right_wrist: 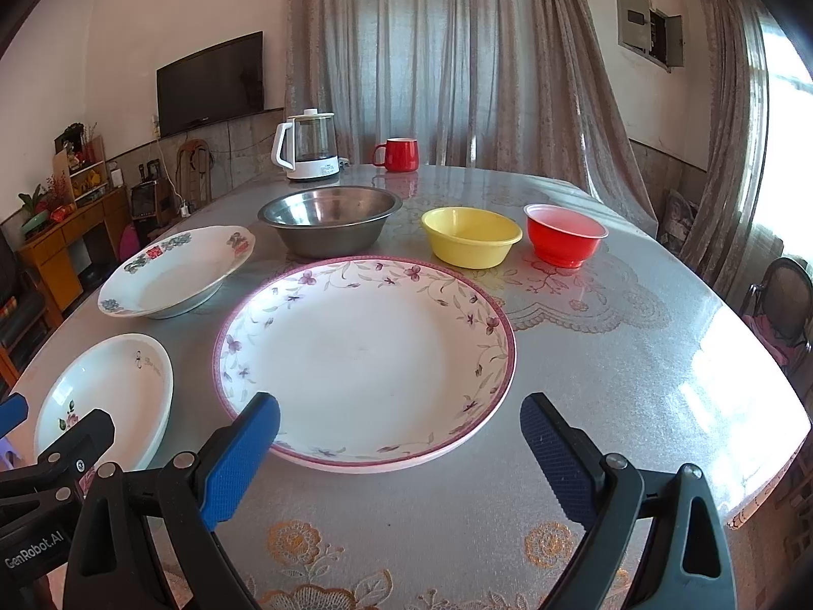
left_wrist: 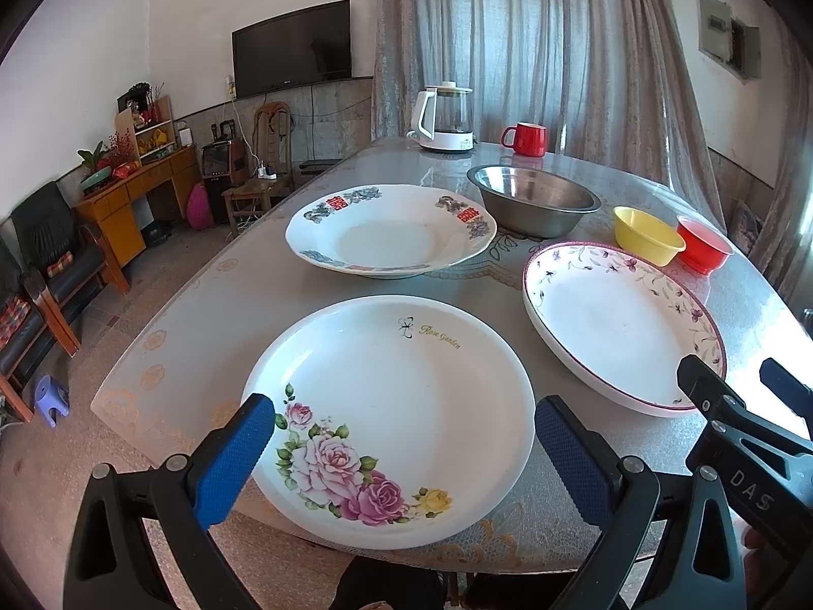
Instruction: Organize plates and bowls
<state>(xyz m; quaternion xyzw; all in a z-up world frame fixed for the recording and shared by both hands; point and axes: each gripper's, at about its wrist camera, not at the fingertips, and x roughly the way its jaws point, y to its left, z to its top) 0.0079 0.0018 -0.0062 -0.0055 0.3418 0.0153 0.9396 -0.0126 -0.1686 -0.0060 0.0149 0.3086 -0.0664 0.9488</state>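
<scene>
A rose-patterned white plate lies at the table's near left edge, and my left gripper hangs open over its near rim. To its right lies a large plate with a pink floral rim; my right gripper stands open above that plate's near edge. A deep white plate with red characters sits further back. Behind it are a steel bowl, a yellow bowl and a red bowl.
A glass kettle and a red mug stand at the far side of the patterned table. Chairs, a desk and a wall television fill the room to the left. Curtains hang behind the table.
</scene>
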